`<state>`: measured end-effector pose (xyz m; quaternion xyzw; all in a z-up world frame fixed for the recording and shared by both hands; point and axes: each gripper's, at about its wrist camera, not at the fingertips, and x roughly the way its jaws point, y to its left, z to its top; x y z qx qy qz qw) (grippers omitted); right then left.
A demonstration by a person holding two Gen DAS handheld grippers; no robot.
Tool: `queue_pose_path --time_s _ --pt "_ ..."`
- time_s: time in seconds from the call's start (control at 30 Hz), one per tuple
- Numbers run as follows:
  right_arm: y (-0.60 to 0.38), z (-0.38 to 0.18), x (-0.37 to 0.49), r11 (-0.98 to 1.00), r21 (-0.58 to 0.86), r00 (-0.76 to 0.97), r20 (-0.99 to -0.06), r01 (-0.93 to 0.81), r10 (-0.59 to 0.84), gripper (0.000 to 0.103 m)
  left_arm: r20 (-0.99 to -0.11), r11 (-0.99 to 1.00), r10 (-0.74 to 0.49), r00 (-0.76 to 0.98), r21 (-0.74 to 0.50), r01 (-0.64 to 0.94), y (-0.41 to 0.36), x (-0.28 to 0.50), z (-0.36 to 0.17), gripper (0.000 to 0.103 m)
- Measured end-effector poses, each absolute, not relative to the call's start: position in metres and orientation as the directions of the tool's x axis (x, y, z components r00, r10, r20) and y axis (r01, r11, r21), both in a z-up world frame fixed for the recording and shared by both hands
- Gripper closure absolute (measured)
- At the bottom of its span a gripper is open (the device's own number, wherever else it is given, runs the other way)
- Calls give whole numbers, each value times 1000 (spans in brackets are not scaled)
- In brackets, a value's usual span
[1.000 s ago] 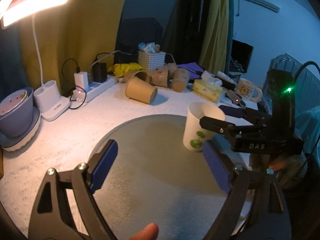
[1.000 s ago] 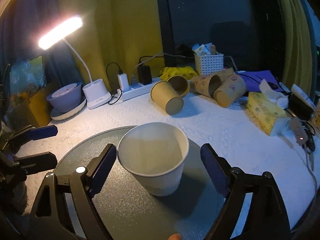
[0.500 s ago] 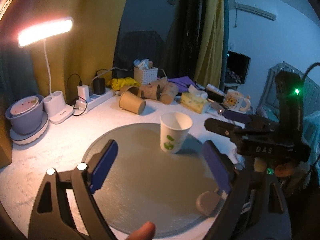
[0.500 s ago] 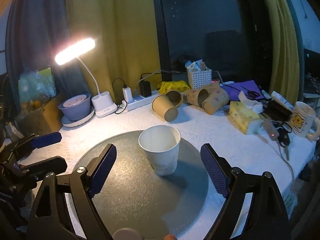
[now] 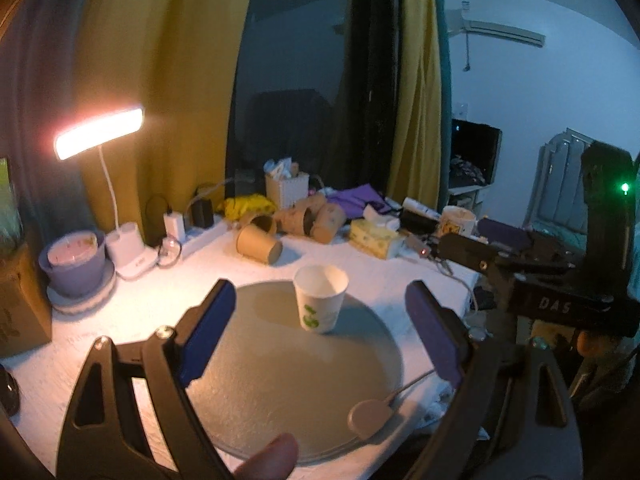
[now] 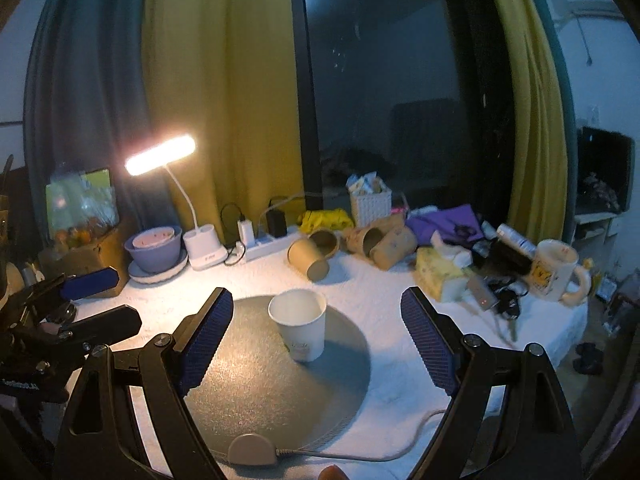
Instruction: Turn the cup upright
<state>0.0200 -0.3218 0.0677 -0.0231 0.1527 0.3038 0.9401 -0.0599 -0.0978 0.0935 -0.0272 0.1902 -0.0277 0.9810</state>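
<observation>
Left wrist view: white paper cup with green print [image 5: 321, 298] stands upright, mouth up, on the round grey mat [image 5: 280, 384], toward its far side. Nothing touches it.
Cup state: looks empty; inside reads plain white in the right wrist view [image 6: 298, 322]. Task looks done from how it stands.
Handling: judged light, thin-walled and easily crushed; stiff at the rolled rim and base, soft mid-wall. Tips easily if nudged, being empty.
Grasp point: if it has to be taken again, pinch across the wall a bit below the rim, light squeeze. Avoid a one-sided push.
Left claw [image 5: 320, 332]: blue pads spread wide, holding nothing, cup well ahead of the tips.
Right claw [image 6: 316, 340]: also spread wide and empty, cup between the pad lines but farther out, no contact.
Other containers: brown paper cups [image 6: 308, 258] lie on their sides at the back of the tabletop [image 6: 400, 280], the open mouths that show look empty. White woven basket [image 6: 370, 206] holds packets. Purple bowl [image 6: 154, 244] on a plate, contents unclear. Yellow-print mug [image 6: 554, 266] upright, contents not visible.
Risk: cord with a beige puck [image 6: 252, 450] runs across the mat's near edge; keep the claws off it.
</observation>
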Motion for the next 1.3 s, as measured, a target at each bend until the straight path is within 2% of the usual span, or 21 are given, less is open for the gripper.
queue_pose_path --time_s 0.2,0.43,0.77,1.3 --pt "-341 89 5 832 33 800 -254 -554 543 15 -294 998 19 956 60 -1 -118 -71 125 15" --pt "-350 97 -1 842 10 819 -227 -539 527 15 -228 999 32 973 35 -25 -121 -76 139 15" --pt "-341 86 8 841 -3 813 -260 -541 522 15 -280 998 -35 959 -60 18 -116 -65 108 15" --pt "-333 83 11 836 -4 805 -275 -548 526 15 -281 998 -17 960 -62 0 -114 -70 106 15"
